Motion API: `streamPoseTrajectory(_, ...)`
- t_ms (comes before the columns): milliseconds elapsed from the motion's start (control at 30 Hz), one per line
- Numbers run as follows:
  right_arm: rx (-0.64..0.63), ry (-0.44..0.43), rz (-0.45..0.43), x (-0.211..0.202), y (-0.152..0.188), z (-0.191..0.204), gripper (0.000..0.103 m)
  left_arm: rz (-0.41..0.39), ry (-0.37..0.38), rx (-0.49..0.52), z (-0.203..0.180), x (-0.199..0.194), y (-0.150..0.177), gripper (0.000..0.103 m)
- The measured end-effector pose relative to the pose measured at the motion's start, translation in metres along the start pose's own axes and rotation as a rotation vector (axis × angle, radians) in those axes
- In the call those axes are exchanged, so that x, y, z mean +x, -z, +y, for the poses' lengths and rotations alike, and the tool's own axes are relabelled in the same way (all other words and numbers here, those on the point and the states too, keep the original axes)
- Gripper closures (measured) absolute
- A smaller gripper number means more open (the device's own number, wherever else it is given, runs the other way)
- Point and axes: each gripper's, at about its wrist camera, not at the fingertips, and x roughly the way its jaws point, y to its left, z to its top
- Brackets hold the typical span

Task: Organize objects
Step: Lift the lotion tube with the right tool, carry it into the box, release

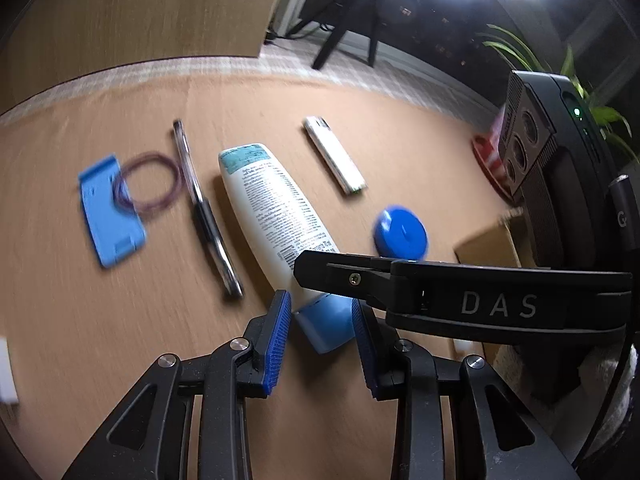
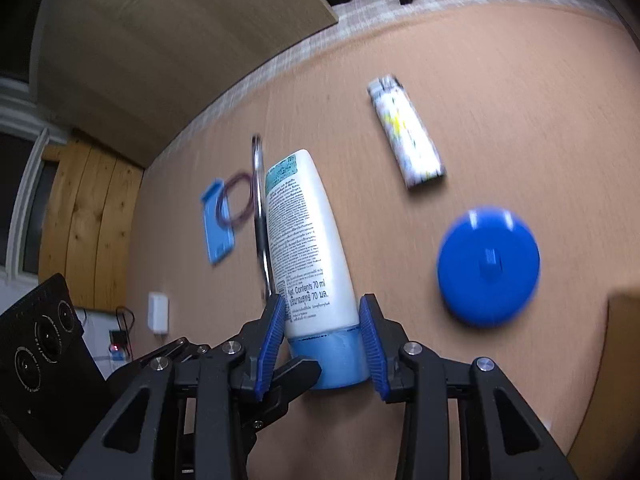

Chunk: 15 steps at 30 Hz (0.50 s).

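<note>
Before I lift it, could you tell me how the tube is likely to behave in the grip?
The tube is marked 70 ml, so probably light. Its white body looks smooth and tapers flat toward the far end, so it may squash or slip; the stiffer blue cap, between the right gripper pads, seems the safer hold. Lying flat, it looks unlikely to roll.

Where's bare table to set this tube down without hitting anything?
Bare table lies beyond the lighter and the blue round lid, toward the far edge. Between lighter and tube is a narrower strip. Left of the tube is crowded: pen, rubber band, blue card.
</note>
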Motion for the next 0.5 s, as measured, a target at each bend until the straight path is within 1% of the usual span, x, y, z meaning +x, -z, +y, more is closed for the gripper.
streamPoseTrajectory(200, -0.025, 0.026, 0.001, -0.012, 0.046, 0.002, 0.068, 0.002, -0.03, 0.024, -0.024, -0.013, 0.047, 0.069)
streamPoseTrajectory(300, -0.005, 0.021, 0.006, -0.018, 0.072, -0.001, 0.068, 0.015, -0.04, 0.05, -0.035, -0.019, 0.065, 0.069)
streamPoseTrajectory(433, 0.016, 0.001, 0.029, -0.024, 0.097, -0.005, 0.068, 0.027, -0.044, 0.097, -0.046, -0.026, 0.089, 0.068)
streamPoseTrajectory(467, 0.014, -0.005, 0.037, -0.024, 0.1, -0.006, 0.068, 0.032, -0.039, 0.1, -0.047, -0.027, 0.094, 0.067)
streamPoseTrajectory(500, 0.01, -0.013, 0.048, -0.024, 0.103, -0.005, 0.068, 0.037, -0.036, 0.101, -0.047, -0.029, 0.098, 0.063)
